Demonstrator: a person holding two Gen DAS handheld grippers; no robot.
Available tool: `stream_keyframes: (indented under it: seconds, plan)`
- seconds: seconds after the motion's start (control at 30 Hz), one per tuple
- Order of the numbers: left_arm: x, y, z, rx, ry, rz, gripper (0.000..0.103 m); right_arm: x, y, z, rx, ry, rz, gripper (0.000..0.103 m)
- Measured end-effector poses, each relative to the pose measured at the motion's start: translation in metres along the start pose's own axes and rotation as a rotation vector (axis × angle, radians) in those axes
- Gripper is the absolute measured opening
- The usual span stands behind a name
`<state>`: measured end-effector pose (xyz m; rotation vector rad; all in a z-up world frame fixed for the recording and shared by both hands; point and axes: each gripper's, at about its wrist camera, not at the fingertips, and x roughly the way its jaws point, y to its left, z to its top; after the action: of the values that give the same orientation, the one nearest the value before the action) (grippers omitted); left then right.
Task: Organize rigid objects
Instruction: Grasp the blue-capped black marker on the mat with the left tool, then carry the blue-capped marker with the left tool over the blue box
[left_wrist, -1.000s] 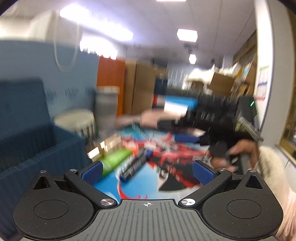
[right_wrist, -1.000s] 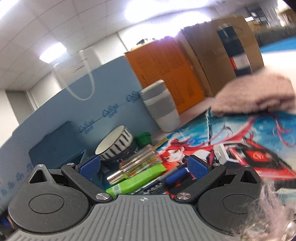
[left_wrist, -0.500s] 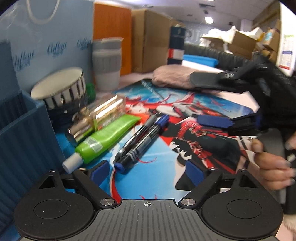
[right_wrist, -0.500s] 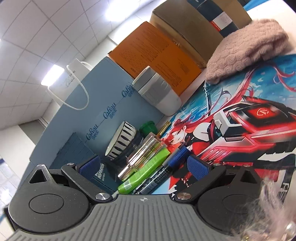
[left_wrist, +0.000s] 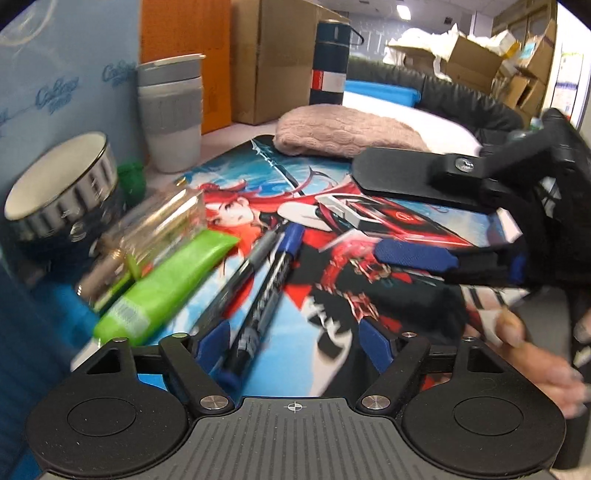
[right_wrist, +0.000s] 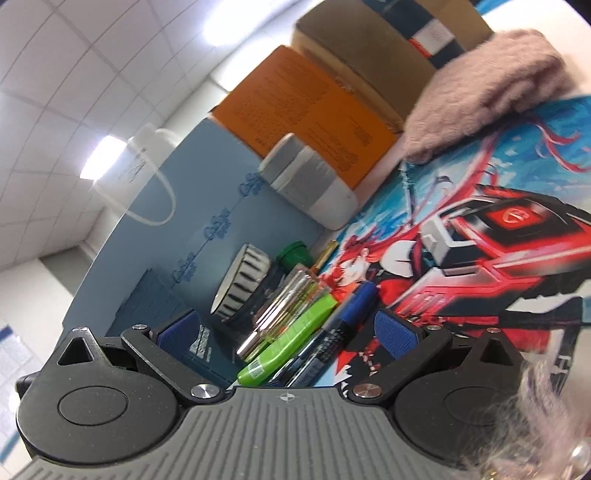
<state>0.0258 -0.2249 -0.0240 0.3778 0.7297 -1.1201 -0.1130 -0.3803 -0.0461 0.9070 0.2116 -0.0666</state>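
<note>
A blue-capped marker (left_wrist: 266, 291) and a grey pen (left_wrist: 236, 277) lie side by side on the printed mat (left_wrist: 332, 369). Left of them are a green tube (left_wrist: 166, 291) and a clear bottle (left_wrist: 159, 225). My left gripper (left_wrist: 293, 343) is low over the mat with its jaws closing. The marker's near end lies between the pads, close to the left one and apart from the right one. My right gripper (right_wrist: 288, 332) stands open, rolled to one side. Beyond its pads lie the green tube (right_wrist: 288, 343) and the marker (right_wrist: 347, 314). It also shows at the right as my right gripper (left_wrist: 373, 214).
A striped bowl (left_wrist: 59, 192), a grey cup (left_wrist: 173, 110) and a blue paper bag (left_wrist: 55, 81) stand along the left. A pink knit cloth (left_wrist: 343, 129), a dark flask (left_wrist: 328, 62) and cardboard boxes (left_wrist: 273, 55) are behind. A hand (left_wrist: 535, 350) holds the right gripper.
My left gripper has dropped forward onto the markers and its jaws have narrowed. The right wrist view has rolled, with the pile staying before it.
</note>
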Motion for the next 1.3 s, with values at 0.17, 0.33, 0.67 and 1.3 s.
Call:
stream_keyframes:
  seconds: [0.17,0.33,0.67,1.3]
  plan:
    - [0.023,-0.001,0.026,0.007,0.036,0.005,0.058,-0.008,-0.014,0.004,0.107,-0.046,0.018,0.102]
    - [0.046,-0.009,0.046,0.044,0.052,0.023,0.057,-0.014,-0.021,0.007,0.16,-0.079,0.045,0.102]
    - [0.058,0.0,0.058,-0.002,0.01,0.097,0.017,-0.021,-0.025,0.008,0.201,-0.102,0.062,0.102]
    - [-0.083,0.026,0.022,-0.191,-0.331,0.05,0.013,-0.017,-0.022,0.006,0.17,-0.097,0.043,0.102]
